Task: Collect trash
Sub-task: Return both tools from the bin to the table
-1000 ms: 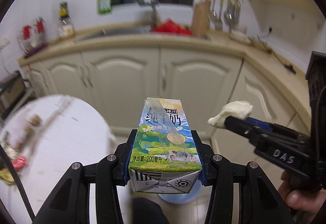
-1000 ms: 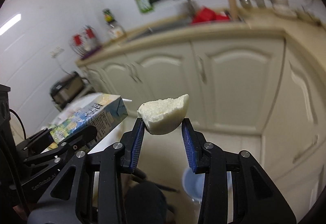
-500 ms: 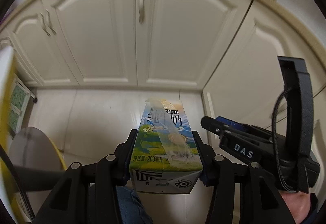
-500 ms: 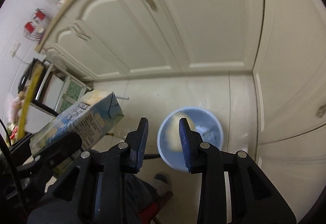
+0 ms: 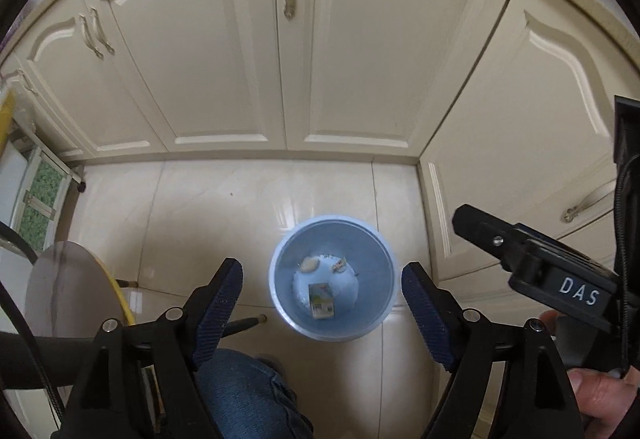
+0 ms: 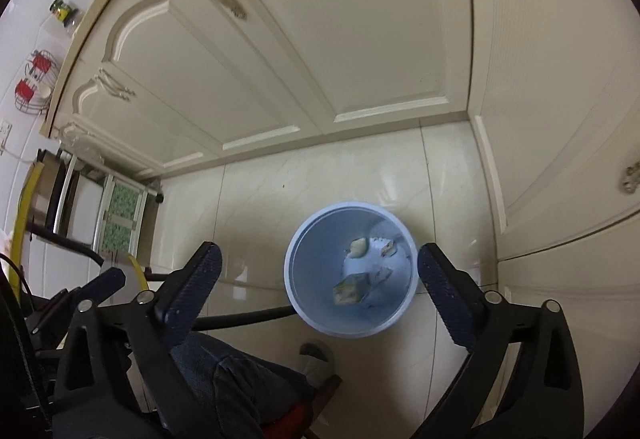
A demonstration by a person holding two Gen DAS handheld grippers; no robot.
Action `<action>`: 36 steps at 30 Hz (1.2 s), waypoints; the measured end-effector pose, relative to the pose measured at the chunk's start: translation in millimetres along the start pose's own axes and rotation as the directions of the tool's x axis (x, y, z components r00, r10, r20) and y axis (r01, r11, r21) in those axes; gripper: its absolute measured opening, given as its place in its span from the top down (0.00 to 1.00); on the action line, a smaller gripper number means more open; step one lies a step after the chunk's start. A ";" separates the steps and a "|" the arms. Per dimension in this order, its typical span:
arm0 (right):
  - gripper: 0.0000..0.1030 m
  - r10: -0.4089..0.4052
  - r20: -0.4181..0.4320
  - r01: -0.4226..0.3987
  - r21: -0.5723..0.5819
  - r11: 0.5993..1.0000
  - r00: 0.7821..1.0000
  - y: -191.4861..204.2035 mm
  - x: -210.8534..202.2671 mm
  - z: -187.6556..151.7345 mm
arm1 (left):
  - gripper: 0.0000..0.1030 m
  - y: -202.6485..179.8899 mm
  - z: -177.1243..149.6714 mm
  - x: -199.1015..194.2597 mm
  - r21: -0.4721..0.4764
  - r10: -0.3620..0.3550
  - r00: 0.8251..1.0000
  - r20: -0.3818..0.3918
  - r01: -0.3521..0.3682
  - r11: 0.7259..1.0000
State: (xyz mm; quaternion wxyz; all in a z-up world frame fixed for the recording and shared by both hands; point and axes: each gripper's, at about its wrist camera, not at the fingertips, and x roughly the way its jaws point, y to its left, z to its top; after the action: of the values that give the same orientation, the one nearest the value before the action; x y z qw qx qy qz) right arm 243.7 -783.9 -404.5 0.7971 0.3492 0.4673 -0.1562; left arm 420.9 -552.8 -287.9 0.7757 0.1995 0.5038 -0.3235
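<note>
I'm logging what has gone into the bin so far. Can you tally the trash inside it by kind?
In the blue bin:
Milk carton: 1
Pale bread-like piece: 1
Small wrapper scrap: 1
Total: 3. Other tiny bits are too small to tell.

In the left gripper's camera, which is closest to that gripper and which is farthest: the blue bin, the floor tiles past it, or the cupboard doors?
1. Blue bin, right below the open left gripper.
2. Floor tiles, beyond the bin.
3. Cupboard doors, at the back.
</note>
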 end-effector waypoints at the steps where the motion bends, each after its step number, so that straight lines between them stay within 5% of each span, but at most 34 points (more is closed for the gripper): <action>1: 0.00 -0.001 0.008 0.001 0.001 1.000 1.000 1.7 -4.6 0.2 | 0.24 0.7 0.0 -4.9 0.002 0.001 1.000 0.014 -0.001 1.000; 9: 0.00 -0.003 0.104 0.004 -0.009 1.000 0.995 32.4 -56.9 4.1 | 0.14 7.6 -23.9 -77.4 -0.008 0.011 0.987 0.160 -0.010 1.000; 17: 0.00 0.058 0.269 -0.043 -0.059 0.997 0.961 91.9 -143.0 1.3 | 0.05 23.4 -82.7 -180.5 -0.051 0.066 0.937 0.342 -0.051 0.997; 25: 0.00 0.187 0.384 -0.114 -0.204 0.972 0.904 186.1 -214.5 -16.2 | 0.03 59.2 -132.2 -268.5 -0.172 0.175 0.863 0.474 -0.105 0.980; 30: 0.00 0.271 0.419 -0.137 -0.321 0.937 0.867 248.3 -248.0 -41.8 | 0.02 85.6 -214.1 -341.4 -0.258 0.266 0.805 0.531 -0.145 0.955; 36: 0.00 0.361 0.423 -0.158 -0.444 0.882 0.831 316.4 -269.4 -69.2 | 0.02 101.0 -282.7 -383.8 -0.357 0.356 0.752 0.554 -0.172 0.918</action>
State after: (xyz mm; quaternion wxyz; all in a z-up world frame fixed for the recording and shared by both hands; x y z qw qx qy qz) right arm 243.1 -532.2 -66.7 0.9566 0.1929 0.2161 -0.0319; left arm 198.8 -185.9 -56.7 0.9543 0.0413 0.2345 -0.1804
